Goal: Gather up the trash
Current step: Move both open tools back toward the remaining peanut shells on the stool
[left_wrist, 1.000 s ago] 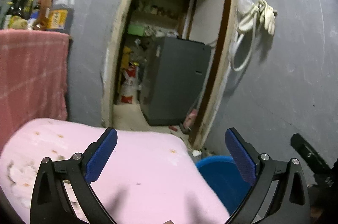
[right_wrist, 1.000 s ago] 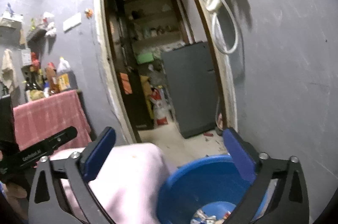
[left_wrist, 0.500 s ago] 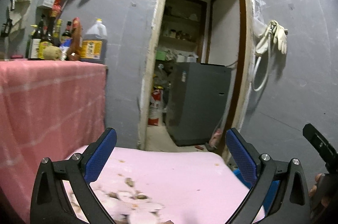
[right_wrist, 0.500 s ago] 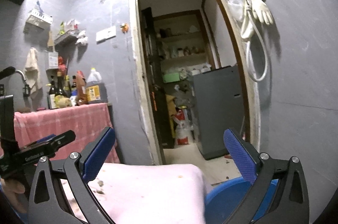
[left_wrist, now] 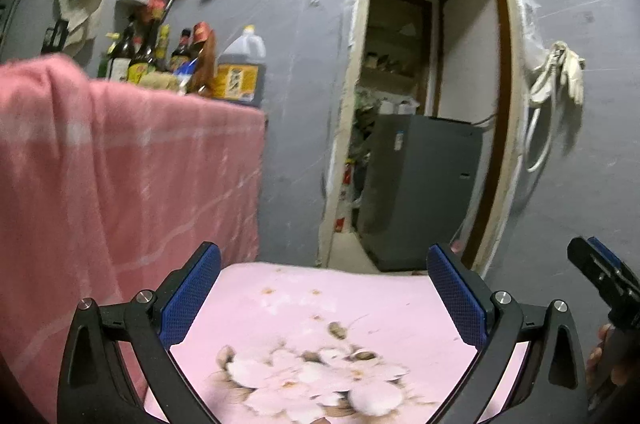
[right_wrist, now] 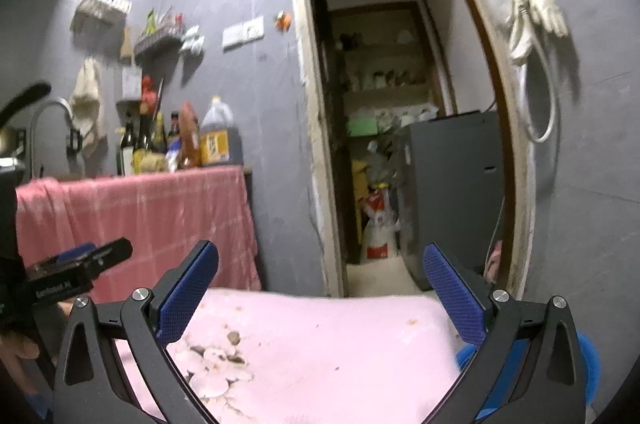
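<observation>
Both cameras have tilted upward since a second ago, so the blue bin [right_wrist: 588, 356] has dropped almost out of sight. Left wrist view: the left gripper [left_wrist: 324, 292] gapes wide, empty, over one pink floral cloth [left_wrist: 320, 312]. Right wrist view: the right gripper [right_wrist: 320, 288] is equally spread, holding nothing; one bin rim shows at lower right.

Bottles [left_wrist: 188, 64] stand on a red-draped counter [left_wrist: 132, 160]; gloves [right_wrist: 536, 12] hang by the doorway.
</observation>
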{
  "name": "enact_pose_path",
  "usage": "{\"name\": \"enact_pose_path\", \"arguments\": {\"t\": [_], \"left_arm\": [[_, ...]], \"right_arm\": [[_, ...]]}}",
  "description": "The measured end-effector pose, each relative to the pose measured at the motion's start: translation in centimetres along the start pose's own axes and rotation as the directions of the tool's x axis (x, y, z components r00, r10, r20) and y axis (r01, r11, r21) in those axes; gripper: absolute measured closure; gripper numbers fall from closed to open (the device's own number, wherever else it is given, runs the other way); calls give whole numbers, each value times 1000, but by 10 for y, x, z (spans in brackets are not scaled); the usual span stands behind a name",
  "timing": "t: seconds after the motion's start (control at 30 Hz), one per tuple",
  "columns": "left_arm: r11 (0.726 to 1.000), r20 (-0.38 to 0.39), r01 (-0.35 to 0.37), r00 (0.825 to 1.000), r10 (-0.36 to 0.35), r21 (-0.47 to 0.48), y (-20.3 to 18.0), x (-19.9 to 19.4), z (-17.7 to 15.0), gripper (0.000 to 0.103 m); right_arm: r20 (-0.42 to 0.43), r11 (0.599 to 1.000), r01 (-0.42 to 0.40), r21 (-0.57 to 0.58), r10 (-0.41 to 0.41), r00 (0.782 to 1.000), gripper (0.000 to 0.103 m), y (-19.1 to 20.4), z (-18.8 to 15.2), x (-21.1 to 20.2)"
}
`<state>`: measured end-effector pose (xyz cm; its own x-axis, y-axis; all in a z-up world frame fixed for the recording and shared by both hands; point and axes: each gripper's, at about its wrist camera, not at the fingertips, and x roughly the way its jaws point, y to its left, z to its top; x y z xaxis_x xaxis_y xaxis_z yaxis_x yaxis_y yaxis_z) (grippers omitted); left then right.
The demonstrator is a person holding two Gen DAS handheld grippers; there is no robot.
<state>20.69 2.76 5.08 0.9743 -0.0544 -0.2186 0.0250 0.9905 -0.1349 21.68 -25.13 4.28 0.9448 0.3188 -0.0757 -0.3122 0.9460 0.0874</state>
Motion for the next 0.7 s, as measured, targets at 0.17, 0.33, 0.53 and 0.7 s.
{"name": "enact_pose_path", "arguments": {"t": [0.17,0.33,0.53,0.7], "left_arm": [[999,-51,-41,998,40,-16,22,15,-13,2],[997,-115,-73,991,70,-20,37,31,-27,2],[994,-215,-105,971,101,-8,48,52,-38,2],[994,-287,-109,952,103,-5,53,68,-43,2]], "right_arm": [[-100,999,-30,-45,25,995,0,19,-17,28],[-196,995,-65,-79,49,979,0,33,-32,53],[-362,987,-137,-84,98,927,0,45,-47,86],[-511,983,-171,-68,113,852,9,52,-64,115]]}}
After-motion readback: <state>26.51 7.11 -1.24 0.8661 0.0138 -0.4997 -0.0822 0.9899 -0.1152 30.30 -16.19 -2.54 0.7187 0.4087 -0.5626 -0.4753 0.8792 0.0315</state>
